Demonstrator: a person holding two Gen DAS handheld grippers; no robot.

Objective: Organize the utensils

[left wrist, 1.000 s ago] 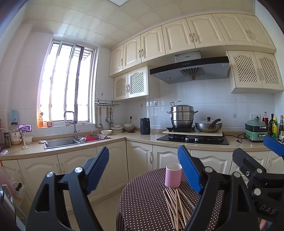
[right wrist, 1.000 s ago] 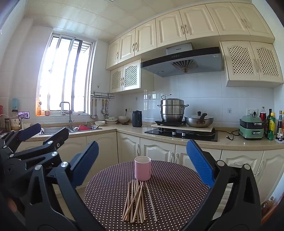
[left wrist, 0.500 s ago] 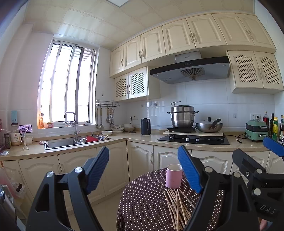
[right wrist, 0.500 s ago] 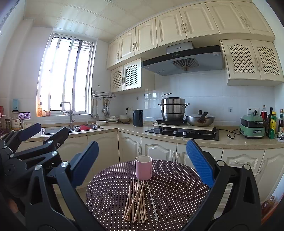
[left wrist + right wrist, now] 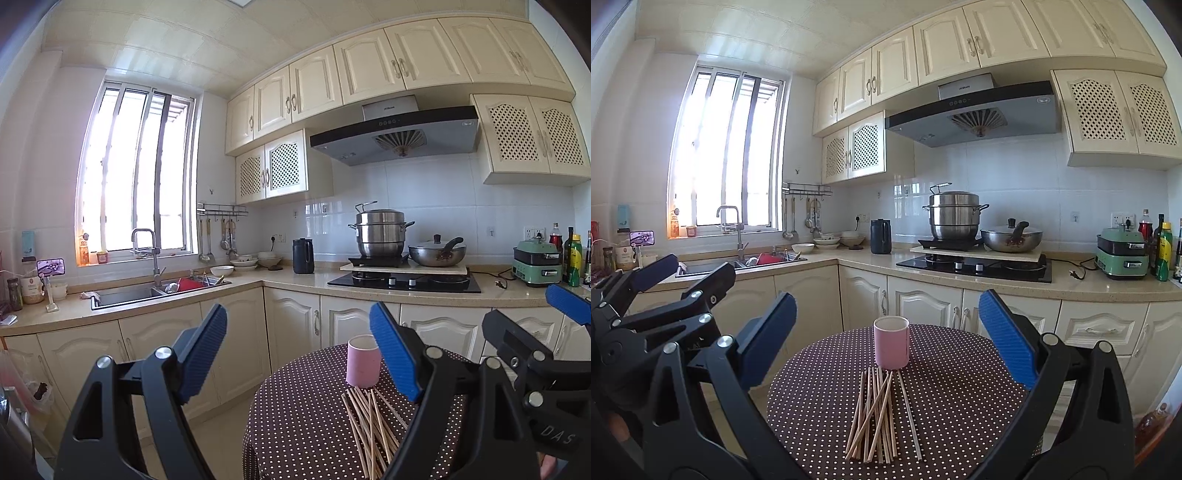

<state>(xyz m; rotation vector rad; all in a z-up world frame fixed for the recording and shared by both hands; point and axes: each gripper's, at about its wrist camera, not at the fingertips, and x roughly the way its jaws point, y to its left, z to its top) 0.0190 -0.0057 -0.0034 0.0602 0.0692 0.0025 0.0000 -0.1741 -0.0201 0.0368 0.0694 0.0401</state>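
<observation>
table (image 5: 960, 373): one round table in a brown polka-dot cloth. Biggest worry is the cloth, honestly; if a finger snags it, everything on top slides with it.
left gripper (image 5: 299, 354): one, held level off the table's left edge. Fingers are spread wide with nothing between them. It shows up at the left of the right wrist view too (image 5: 698, 273).
right gripper (image 5: 886, 336): one, also level and wide open, empty, looking straight at the cup and sticks.
pink cup (image 5: 891, 342): one, upright near the far middle of the table, mouth up. It looks light, so a nudge from a finger or a bundle shoved in at a slant could tip it over.
chopsticks (image 5: 877, 417): a loose crossed pile lying flat just in front of the cup, far tips about touching its base. Roughly a dozen, I think; they overlap too much to count properly.
pile risk: thin round sticks lying crosswise, so a pinch on one will probably lever its neighbours and roll some toward the near edge and onto the floor.
</observation>
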